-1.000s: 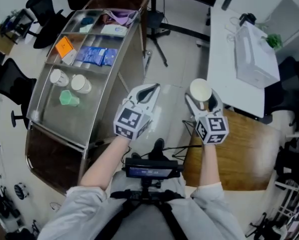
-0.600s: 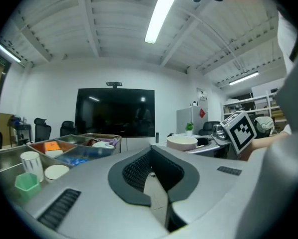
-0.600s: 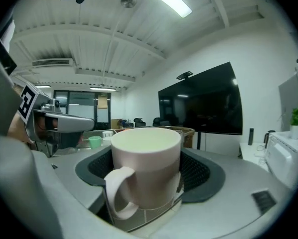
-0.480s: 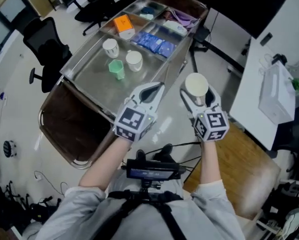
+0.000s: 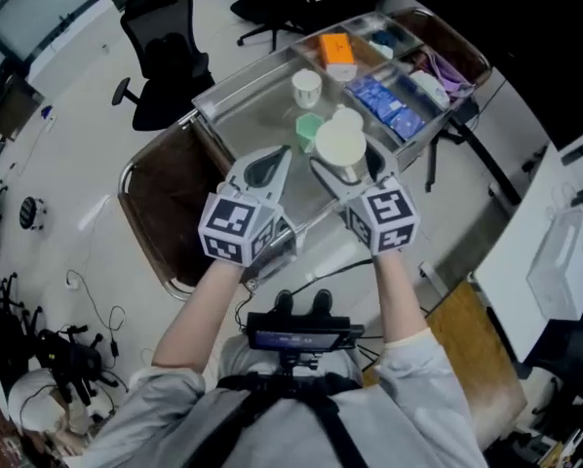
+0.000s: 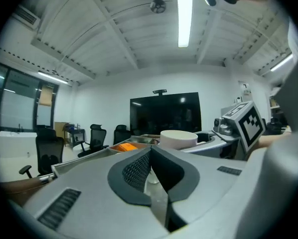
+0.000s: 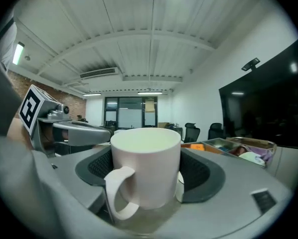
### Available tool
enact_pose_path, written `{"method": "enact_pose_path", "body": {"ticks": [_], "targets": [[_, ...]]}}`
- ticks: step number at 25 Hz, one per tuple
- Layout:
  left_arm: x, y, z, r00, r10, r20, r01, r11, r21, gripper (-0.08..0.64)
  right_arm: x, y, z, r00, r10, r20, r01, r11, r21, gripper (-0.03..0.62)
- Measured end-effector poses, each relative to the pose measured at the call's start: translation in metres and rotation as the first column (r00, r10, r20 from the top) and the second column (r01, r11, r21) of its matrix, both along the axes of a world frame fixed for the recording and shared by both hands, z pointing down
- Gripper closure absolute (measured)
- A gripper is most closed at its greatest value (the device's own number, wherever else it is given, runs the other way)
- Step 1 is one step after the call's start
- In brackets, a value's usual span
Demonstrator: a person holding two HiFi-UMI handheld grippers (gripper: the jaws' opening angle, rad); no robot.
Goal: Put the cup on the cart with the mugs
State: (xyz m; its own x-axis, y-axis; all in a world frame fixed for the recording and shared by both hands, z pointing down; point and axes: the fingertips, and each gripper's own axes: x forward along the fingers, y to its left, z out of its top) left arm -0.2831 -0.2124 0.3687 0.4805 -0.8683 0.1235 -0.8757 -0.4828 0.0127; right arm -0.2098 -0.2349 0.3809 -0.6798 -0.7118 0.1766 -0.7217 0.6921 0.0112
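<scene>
My left tool [image 5: 262,169] is pressed together on nothing. I carry it level beside the other one, I think, simply so it is out of the cup's way. Ahead of it and to its left lies the bare metal of the cart [image 5: 238,86], with its raised rim running along the near edge.

My right tool [image 5: 348,169] pinches the cup [image 7: 146,163] by its sides. The cup is upright, with its handle toward me, and it hangs over the cart's near edge. Just beyond it stand the mugs: a white one [image 5: 306,87] farthest out, a green one [image 5: 309,125] closer, and another white one [image 5: 350,117] partly hidden behind my cup's rim. The grip on the sides leaves the base free, which should suit setting the cup down flat.

To the right of this tool, the compartments holding an orange box [image 5: 337,52] and blue packets [image 5: 384,105] look full. The open room is on the left of the mugs, so I would clear the rim and go there.
</scene>
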Motion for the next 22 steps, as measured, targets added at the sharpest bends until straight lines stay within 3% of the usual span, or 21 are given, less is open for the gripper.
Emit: {"method": "enact_pose_path", "body": {"ticks": [4,9,15,22], "targets": [[-0.053,-0.012,0.005,0.993,-0.117,0.008,0.118,0.993,-0.002,0.554,-0.056,-0.018,0.011,0.995,-0.101,-0.016,0.1,0.995,-0.024,0.18],[-0.103,-0.023,0.016,0.975,-0.224,0.005,0.224,0.974,-0.019,0.554,-0.11,-0.041,0.02,0.987,-0.159,0.0,0.159,0.986,-0.056,0.181],[-0.152,-0.038,0.034,0.945,-0.327,-0.022,0.325,0.944,-0.059,0.554,-0.161,-0.068,0.033,0.986,-0.167,0.019,0.169,0.98,-0.101,0.181],[-0.179,-0.056,0.056,0.921,-0.39,-0.006,0.388,0.918,-0.085,0.554,-0.2,-0.105,0.056,0.988,-0.151,-0.011,0.148,0.979,-0.137,0.181]]}}
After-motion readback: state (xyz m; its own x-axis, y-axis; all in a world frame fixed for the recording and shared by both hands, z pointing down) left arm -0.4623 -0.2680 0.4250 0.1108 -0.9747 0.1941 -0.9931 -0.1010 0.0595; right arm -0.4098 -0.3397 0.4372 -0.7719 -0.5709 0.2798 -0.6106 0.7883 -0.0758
